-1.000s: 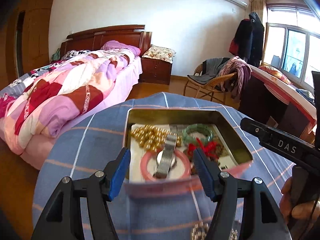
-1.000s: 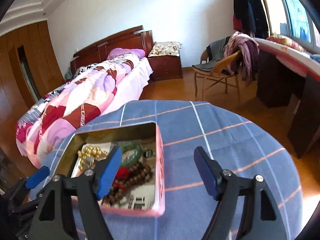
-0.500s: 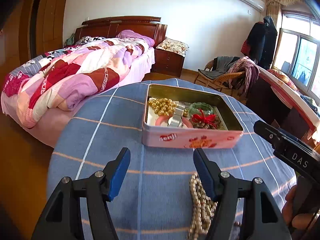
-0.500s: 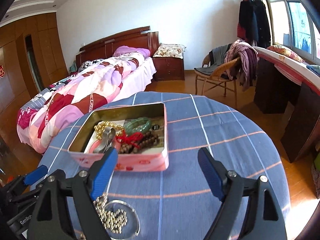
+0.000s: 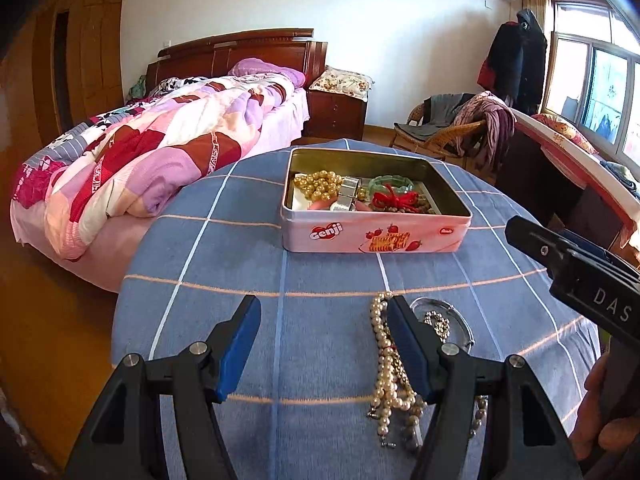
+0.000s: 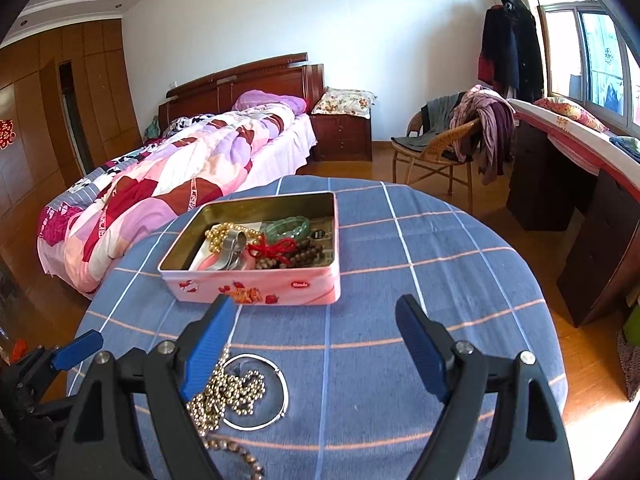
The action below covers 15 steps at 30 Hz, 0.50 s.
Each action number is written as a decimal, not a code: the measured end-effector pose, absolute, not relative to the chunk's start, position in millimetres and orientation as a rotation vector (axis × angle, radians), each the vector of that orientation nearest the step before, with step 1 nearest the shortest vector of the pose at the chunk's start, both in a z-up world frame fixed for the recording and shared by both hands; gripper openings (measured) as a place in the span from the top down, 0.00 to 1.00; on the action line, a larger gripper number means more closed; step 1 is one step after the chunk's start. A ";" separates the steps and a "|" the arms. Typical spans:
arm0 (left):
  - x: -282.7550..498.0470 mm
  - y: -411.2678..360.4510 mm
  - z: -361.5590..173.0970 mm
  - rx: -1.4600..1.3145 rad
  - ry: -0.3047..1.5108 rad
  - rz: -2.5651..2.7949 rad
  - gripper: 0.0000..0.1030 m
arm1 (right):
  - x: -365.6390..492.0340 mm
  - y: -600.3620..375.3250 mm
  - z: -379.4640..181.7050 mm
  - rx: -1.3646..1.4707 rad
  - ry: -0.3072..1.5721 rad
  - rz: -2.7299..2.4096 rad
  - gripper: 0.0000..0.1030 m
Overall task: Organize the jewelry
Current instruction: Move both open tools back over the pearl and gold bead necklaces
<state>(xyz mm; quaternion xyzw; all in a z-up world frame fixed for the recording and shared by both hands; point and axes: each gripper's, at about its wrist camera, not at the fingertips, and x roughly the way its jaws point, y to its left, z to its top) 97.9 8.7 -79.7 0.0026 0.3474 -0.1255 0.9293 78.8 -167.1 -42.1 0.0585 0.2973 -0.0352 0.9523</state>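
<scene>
A home bedroom — quilted bed [image 5: 168, 148], nightstand [image 6: 342, 134], wardrobe [image 6: 52, 120].

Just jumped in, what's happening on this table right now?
A person holds a gripper in each hand over the blue checked tablecloth. Both the left gripper and right gripper are open and empty. The pink tin already holds several pieces. A pearl necklace, a gold bead chain and a silver bangle lie loose on the cloth.

We see the left gripper [image 5: 322, 338] hanging open over the blue checked tablecloth [image 5: 320, 276], nothing between its jaws. A pearl necklace [image 5: 385, 364] lies by its right finger, and the pink tin [image 5: 376, 236] of jewelry sits further back.
</scene>
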 end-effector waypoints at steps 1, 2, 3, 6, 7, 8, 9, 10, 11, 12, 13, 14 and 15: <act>97.3 9.3 -78.7 0.003 0.712 -0.259 0.36 | 77.8 -166.3 -42.4 0.118 0.606 -0.071 0.18; 96.1 9.8 -78.5 0.002 0.711 -0.261 0.36 | 77.1 -165.8 -42.9 0.117 0.608 -0.070 0.18; 95.2 10.0 -78.0 0.004 0.710 -0.260 0.36 | 76.4 -164.6 -43.3 0.115 0.608 -0.070 0.18; 92.4 9.5 -78.1 0.013 0.708 -0.257 0.36 | 75.7 -163.9 -43.9 0.116 0.610 -0.067 0.18; 91.6 9.5 -78.2 0.014 0.708 -0.258 0.36 | 74.5 -162.8 -44.6 0.116 0.612 -0.065 0.18; 91.1 9.8 -78.1 0.013 0.708 -0.260 0.36 | 73.8 -162.3 -45.0 0.114 0.612 -0.065 0.18; 90.9 10.3 -78.1 0.012 0.707 -0.261 0.36 | 73.3 -162.4 -44.8 0.113 0.612 -0.068 0.18; 90.9 10.8 -78.0 0.010 0.707 -0.262 0.36 | 73.1 -162.0 -45.4 0.110 0.614 -0.069 0.18; 90.9 10.9 -78.3 0.009 0.708 -0.262 0.36 | 73.0 -161.7 -46.3 0.109 0.617 -0.067 0.18; 91.1 11.1 -78.6 0.009 0.708 -0.262 0.36 | 72.3 -160.4 -47.2 0.107 0.618 -0.066 0.18; 91.0 11.2 -78.9 0.009 0.711 -0.262 0.36 | 71.2 -159.7 -48.1 0.105 0.618 -0.066 0.18; 91.0 11.2 -79.4 0.009 0.713 -0.264 0.36 | 71.0 -159.9 -48.7 0.103 0.618 -0.068 0.18; 91.2 11.3 -79.9 0.010 0.717 -0.266 0.36 | 70.5 -159.7 -48.9 0.103 0.618 -0.070 0.18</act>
